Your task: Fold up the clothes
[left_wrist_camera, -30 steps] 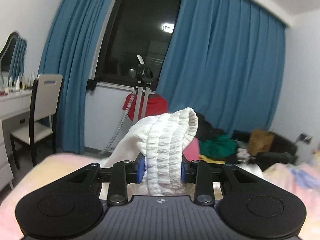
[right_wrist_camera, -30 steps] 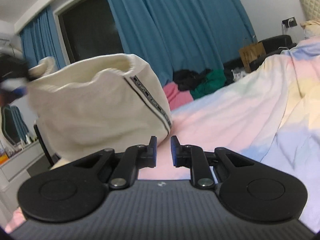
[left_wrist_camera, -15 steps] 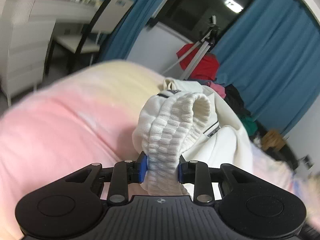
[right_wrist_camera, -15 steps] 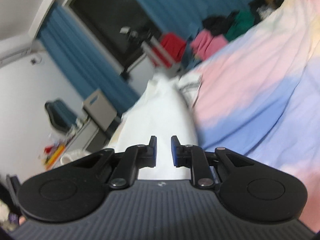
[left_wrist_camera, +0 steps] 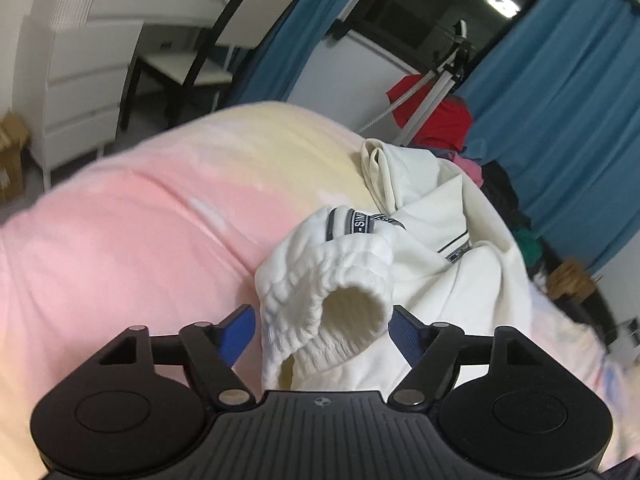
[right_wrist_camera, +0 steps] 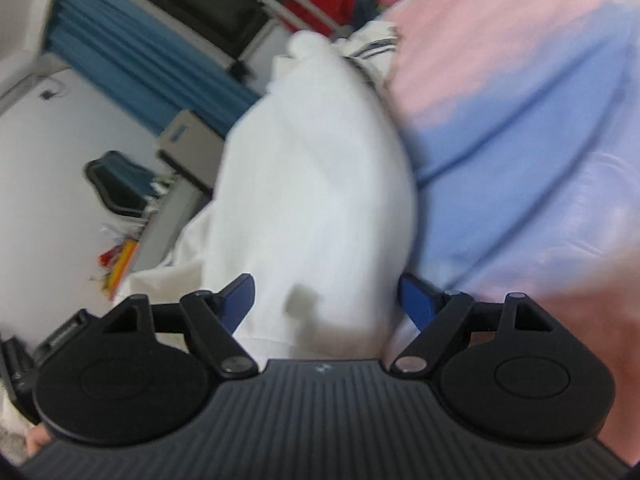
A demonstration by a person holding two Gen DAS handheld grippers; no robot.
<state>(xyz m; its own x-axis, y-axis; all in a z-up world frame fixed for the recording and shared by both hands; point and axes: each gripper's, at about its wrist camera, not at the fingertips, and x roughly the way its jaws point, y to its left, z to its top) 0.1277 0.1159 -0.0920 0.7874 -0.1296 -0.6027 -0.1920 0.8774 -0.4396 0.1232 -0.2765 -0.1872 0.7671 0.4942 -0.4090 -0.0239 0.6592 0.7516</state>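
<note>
A white garment with dark lettered trim (left_wrist_camera: 436,248) lies crumpled on a pastel bedspread (left_wrist_camera: 132,232). Its ribbed cuff (left_wrist_camera: 332,284) sits between the jaws of my left gripper (left_wrist_camera: 322,330), which are opening; the blue pads (left_wrist_camera: 238,330) stand clear of the cuff on both sides. In the right wrist view the same white garment (right_wrist_camera: 316,184) stretches away, blurred, from between the jaws of my right gripper (right_wrist_camera: 328,300). Those jaws are opening too, and the pads (right_wrist_camera: 416,300) do not press the cloth.
A white dresser (left_wrist_camera: 80,60) and a chair (left_wrist_camera: 224,40) stand left of the bed. Blue curtains (left_wrist_camera: 560,100) frame a dark window, with a tripod (left_wrist_camera: 440,76) and a red cloth (left_wrist_camera: 440,116) below it. Piled clothes (left_wrist_camera: 516,216) lie past the bed's far edge.
Both grippers held the garment raised, then came down to the bed. Both sets of jaws have opened wide and let go of the cloth, which now rests on the bedspread.
</note>
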